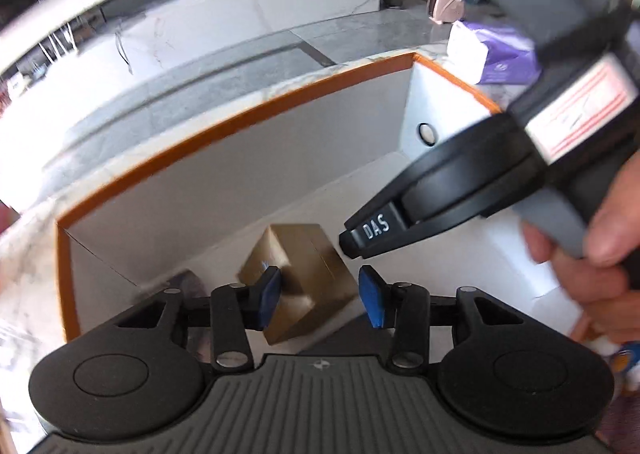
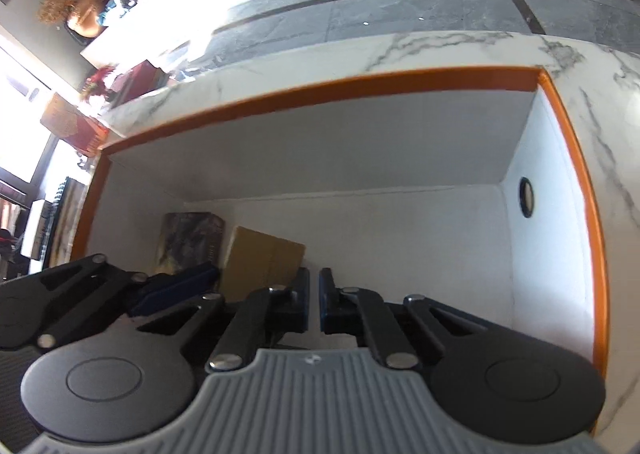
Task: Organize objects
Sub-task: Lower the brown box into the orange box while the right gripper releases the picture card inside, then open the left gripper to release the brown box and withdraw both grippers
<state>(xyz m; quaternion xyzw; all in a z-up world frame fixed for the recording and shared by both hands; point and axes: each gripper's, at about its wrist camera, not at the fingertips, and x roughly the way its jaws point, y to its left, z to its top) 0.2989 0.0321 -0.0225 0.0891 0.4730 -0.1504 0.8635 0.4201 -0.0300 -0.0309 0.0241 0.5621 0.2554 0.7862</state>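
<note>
A brown cardboard box (image 1: 304, 274) sits tilted inside a large white bin with an orange rim (image 1: 200, 146). My left gripper (image 1: 320, 300) is open, its blue pads on either side of the box and apart from it. My right gripper (image 2: 314, 304) is shut and empty, inside the bin just right of the box (image 2: 260, 266); it also shows in the left wrist view (image 1: 400, 230), above and to the right of the box. A dark marbled flat item (image 2: 188, 238) leans at the bin's back left.
The bin (image 2: 576, 158) stands on a white marble counter (image 2: 440, 50). A round metal fitting (image 2: 526, 198) is set in the bin's right wall. A purple and white bag (image 1: 492, 54) lies beyond the bin's right rim. A grey floor and a white counter lie behind.
</note>
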